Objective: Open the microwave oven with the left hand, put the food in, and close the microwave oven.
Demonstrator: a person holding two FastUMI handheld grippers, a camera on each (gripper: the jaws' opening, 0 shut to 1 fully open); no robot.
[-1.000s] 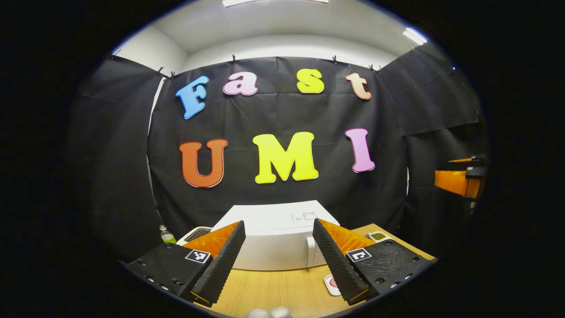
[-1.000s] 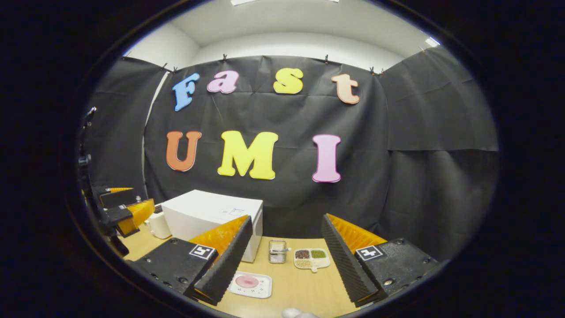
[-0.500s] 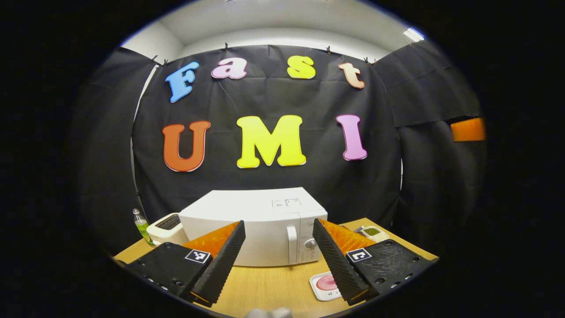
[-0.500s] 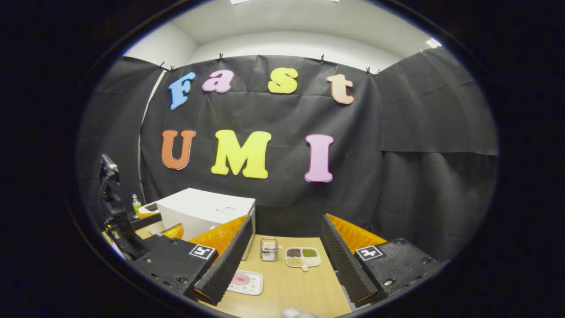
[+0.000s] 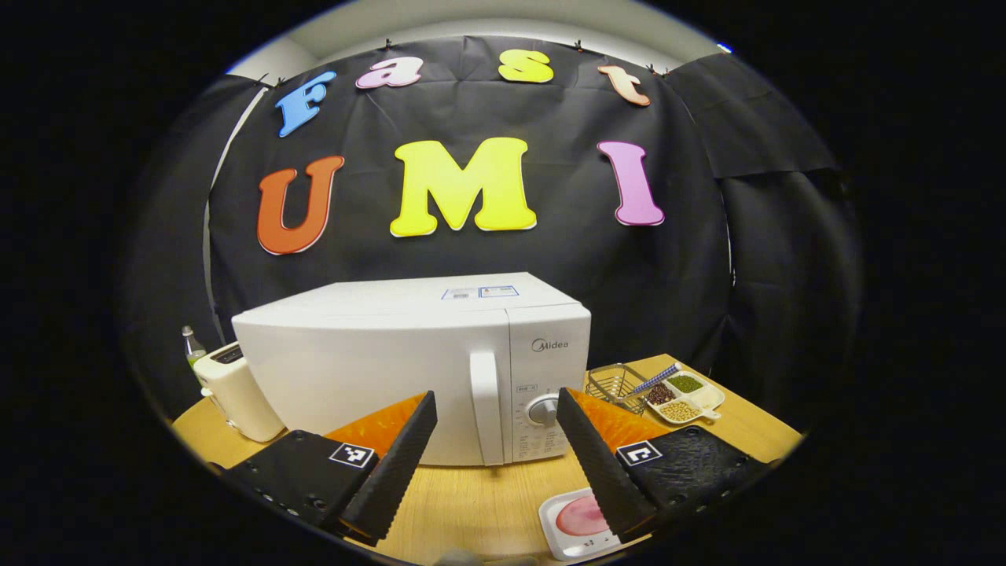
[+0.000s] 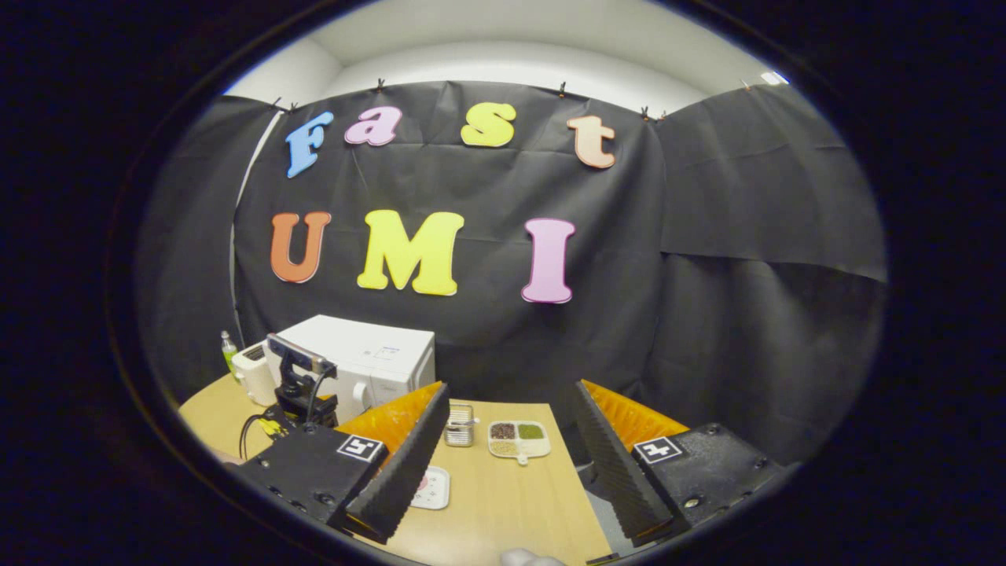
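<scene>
Closer now than half a second ago, the microwave [image 5: 409,369] has grown large in the left gripper view, and my camera has tipped down toward the table [image 5: 471,503]. I see its door shut, with the handle [image 5: 487,409] at 12 o'clock just beyond my left gripper [image 5: 495,448], whose fingers stand wide apart and hold nothing. A knob [image 5: 542,410] sits at 1 o'clock beside the handle. At 5 o'clock a white plate [image 5: 578,523] with pink food lies on the table, partly behind my right-side finger. A toaster [image 5: 236,393] stands at 9 o'clock, touching or just beside the microwave; I cannot tell which. A wire basket [image 5: 617,381] and a divided dish [image 5: 684,393] of grains lie at 2 o'clock.

In the right gripper view, my right gripper [image 6: 511,456] is also spread wide and empty, above the table. The microwave [image 6: 369,365] is at 10 o'clock, with the left gripper's camera mount [image 6: 299,377] in front of it.
</scene>
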